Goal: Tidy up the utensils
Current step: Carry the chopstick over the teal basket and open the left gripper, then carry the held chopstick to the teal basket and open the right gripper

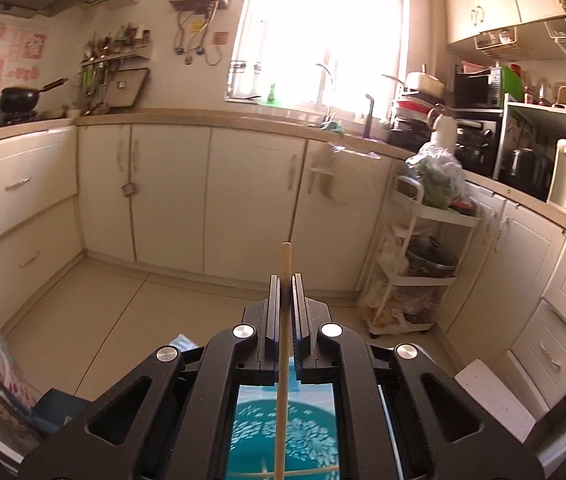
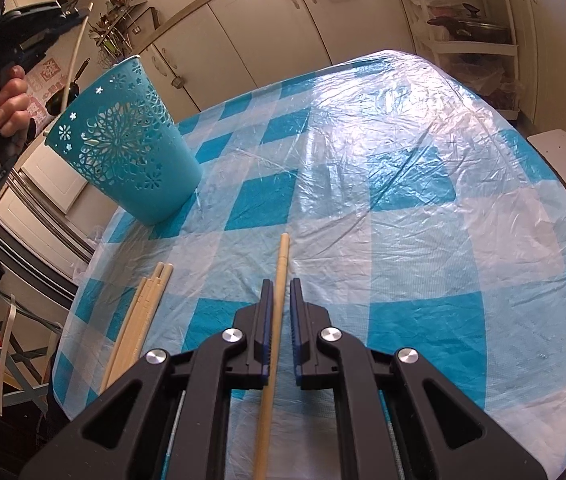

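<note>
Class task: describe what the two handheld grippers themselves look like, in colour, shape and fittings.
Both the left gripper and right gripper are matte black plastic, with angular linkage arms with triangular cut-outs, round silver pivot bolts and two narrow flat fingers lined with ribbed blue pads. No cables show.

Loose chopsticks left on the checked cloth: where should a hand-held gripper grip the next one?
Grip the outermost chopstick of the loose chopsticks near its thick far end, from above, fingers straddling its width. They lie flat, bunched side by side; those ends fan apart slightly.
</note>
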